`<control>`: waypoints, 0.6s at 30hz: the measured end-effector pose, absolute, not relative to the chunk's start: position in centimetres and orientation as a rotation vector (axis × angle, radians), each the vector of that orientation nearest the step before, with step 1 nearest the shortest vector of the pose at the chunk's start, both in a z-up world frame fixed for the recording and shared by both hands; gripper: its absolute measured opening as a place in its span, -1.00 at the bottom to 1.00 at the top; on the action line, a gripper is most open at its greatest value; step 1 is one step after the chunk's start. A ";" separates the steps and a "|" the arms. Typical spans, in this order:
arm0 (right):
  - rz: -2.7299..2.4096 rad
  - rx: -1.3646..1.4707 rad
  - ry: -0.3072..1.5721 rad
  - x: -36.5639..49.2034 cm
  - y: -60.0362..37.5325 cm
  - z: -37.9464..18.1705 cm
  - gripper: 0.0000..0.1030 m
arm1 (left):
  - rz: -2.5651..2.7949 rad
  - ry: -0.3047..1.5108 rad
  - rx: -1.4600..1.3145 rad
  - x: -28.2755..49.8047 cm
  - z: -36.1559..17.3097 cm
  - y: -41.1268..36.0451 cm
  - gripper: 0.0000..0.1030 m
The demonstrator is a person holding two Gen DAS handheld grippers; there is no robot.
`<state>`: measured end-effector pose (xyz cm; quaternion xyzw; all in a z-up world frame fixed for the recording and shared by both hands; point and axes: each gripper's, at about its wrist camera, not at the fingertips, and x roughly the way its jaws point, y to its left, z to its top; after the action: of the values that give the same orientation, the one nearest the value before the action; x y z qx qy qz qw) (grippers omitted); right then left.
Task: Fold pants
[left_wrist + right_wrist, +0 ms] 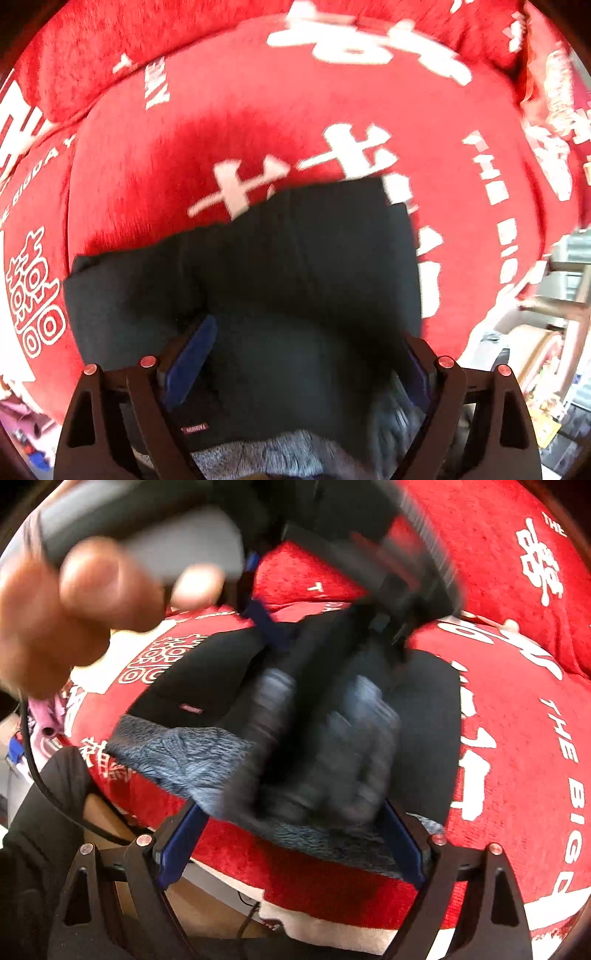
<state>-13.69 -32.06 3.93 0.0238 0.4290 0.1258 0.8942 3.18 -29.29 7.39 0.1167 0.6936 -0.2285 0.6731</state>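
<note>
The black pants (258, 273) lay folded near the front edge of the red cushion (258, 122) — the left gripper (303, 354) and right gripper (291, 834) both gaped wide over them, gripping nothing.

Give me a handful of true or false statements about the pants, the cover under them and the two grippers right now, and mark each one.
1. The pants are black and lie on a red cover with white lettering. True.
2. The left gripper is clamped shut on a pant leg. False: its jaws stand wide apart over the folded cloth, pressing nothing.
3. A fuzzy grey lining shows at the near edge of the pants. True.
4. The right gripper is closed. False: its blue fingers are spread wide.
5. The cover is plain blue. False: it is red with white characters.
6. In the right wrist view a hand holds the other gripper above the pants. True.
</note>
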 end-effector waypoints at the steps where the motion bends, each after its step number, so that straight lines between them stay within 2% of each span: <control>1: 0.276 0.046 0.881 -13.6 -31.7 4.0 0.78 | -0.540 1.538 0.246 3.1 8.5 -28.8 0.75; 7: 0.321 0.164 0.846 -12.3 -32.5 4.0 0.78 | -0.552 1.369 0.267 2.5 12.0 -22.8 0.75; 15: 0.277 0.521 0.819 -10.0 -36.6 2.8 0.78 | -0.441 1.273 0.022 3.4 10.1 -12.5 0.75; 16: 0.260 0.507 0.822 -9.8 -36.5 2.8 0.61 | -0.377 1.277 0.033 3.4 9.1 -11.7 0.75; 17: 0.243 0.468 0.835 -9.5 -36.1 2.9 -0.01 | -0.322 1.292 0.079 3.4 7.8 -11.2 0.75; 18: 0.223 0.408 0.858 -9.2 -35.6 3.1 -0.22 | -0.289 1.306 0.123 3.2 6.5 -10.9 0.75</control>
<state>-9.17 -35.55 3.08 0.1962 0.4123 0.1072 0.8832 3.25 -10.87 6.48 0.0570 0.6049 -0.1337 0.7829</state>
